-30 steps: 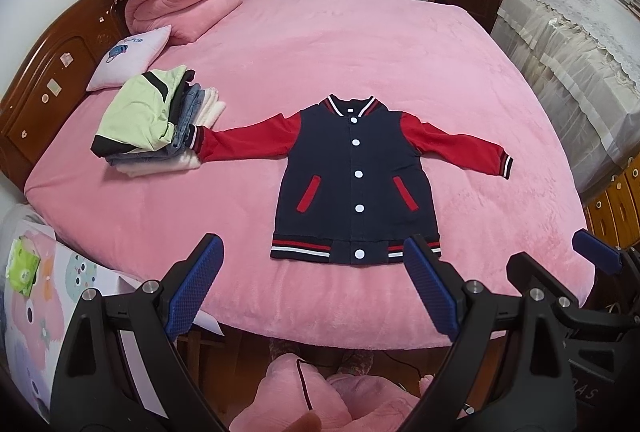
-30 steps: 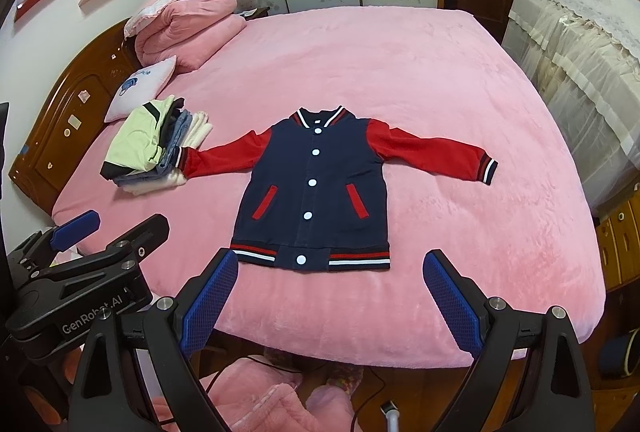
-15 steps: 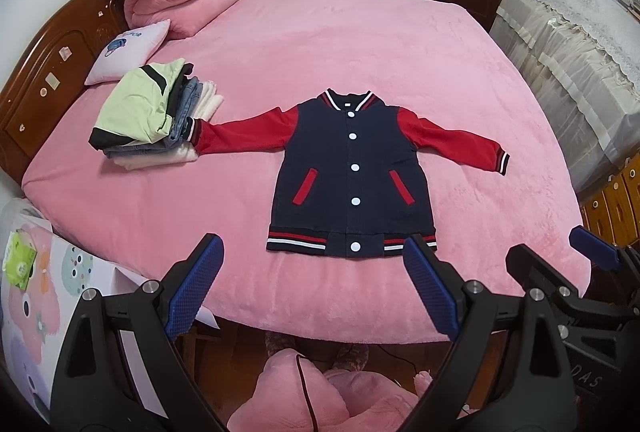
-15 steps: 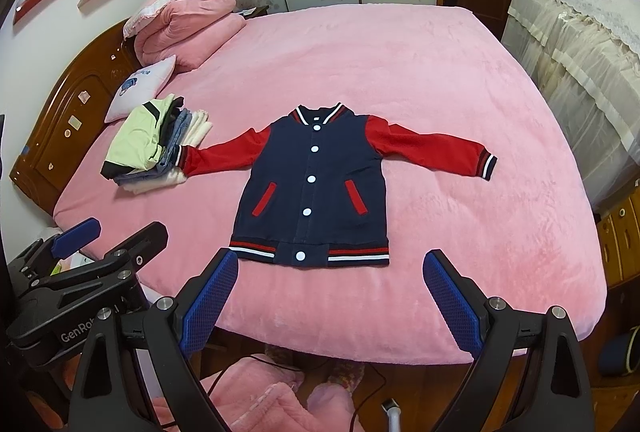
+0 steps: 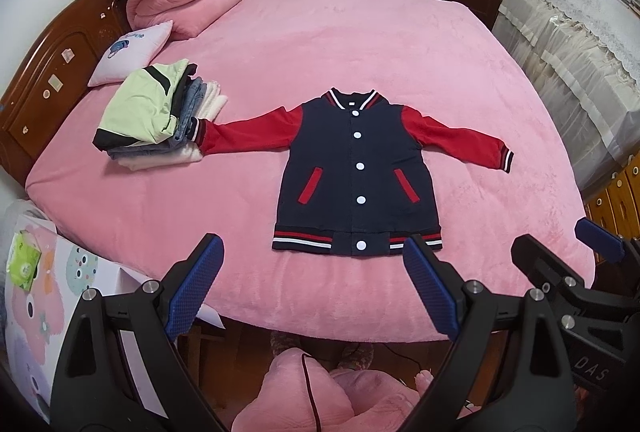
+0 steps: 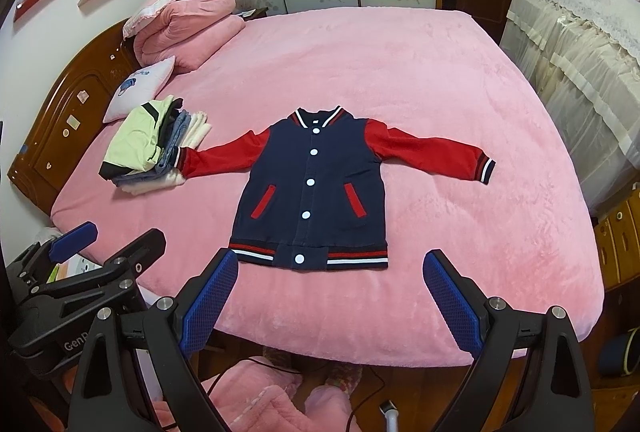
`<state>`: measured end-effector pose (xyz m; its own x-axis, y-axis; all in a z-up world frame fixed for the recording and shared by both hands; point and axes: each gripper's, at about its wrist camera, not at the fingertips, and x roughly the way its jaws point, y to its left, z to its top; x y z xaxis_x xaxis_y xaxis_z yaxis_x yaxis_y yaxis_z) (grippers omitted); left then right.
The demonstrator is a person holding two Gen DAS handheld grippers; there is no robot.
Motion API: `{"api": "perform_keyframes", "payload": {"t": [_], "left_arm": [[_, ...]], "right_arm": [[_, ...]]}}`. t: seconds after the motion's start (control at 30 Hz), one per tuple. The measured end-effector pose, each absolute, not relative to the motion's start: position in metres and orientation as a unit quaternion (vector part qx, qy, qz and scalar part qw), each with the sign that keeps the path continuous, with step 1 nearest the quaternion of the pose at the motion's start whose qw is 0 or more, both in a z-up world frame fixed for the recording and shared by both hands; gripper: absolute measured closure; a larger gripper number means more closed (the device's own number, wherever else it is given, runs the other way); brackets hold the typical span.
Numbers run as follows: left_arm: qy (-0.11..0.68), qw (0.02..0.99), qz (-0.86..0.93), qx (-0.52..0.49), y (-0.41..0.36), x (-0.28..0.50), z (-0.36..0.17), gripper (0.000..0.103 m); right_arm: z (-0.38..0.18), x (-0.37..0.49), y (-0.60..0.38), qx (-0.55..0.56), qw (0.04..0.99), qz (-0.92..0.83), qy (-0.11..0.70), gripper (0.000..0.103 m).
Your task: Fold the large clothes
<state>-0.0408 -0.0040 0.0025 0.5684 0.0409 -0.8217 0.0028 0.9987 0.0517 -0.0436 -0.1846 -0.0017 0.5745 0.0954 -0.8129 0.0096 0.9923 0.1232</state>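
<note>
Lying flat, front up, on the pink bed [image 5: 360, 32], the jacket [image 5: 358, 176] looks soft and limp: pinch its cuffs or hem. Left tool [image 5: 312, 286] and right tool [image 6: 330, 296] hover released, well short.

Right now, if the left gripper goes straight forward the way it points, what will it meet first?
Probably the jacket: the left gripper, open and empty, points at its striped hem, with only bare pink bed before it. Depth is uncertain.

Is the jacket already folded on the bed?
No, the jacket lies flat and buttoned on the bed with both red sleeves spread out to the sides.
</note>
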Motion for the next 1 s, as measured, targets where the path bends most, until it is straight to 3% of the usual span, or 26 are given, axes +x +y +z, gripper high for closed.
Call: {"api": "perform_keyframes", "payload": {"t": [0.6, 0.77, 1.0], "left_arm": [[0.509, 0.86, 0.013, 0.041, 0.002, -0.015, -0.015, 0.013], [0.575, 0.817, 0.01, -0.028, 0.034, 0.001, -0.049, 0.013], [0.629, 0.75, 0.035, -0.2, 0.118, 0.017, -0.126, 0.013]], "right_arm": [[-0.008, -0.009, -0.182, 0.079, 0.883, 0.021, 0.463, 0.008], [-0.039, 0.012, -0.164, 0.066, 0.87, 0.04, 0.488, 0.008], [-0.1, 0.043, -0.11, 0.016, 0.841, 0.079, 0.534, 0.008]]}}
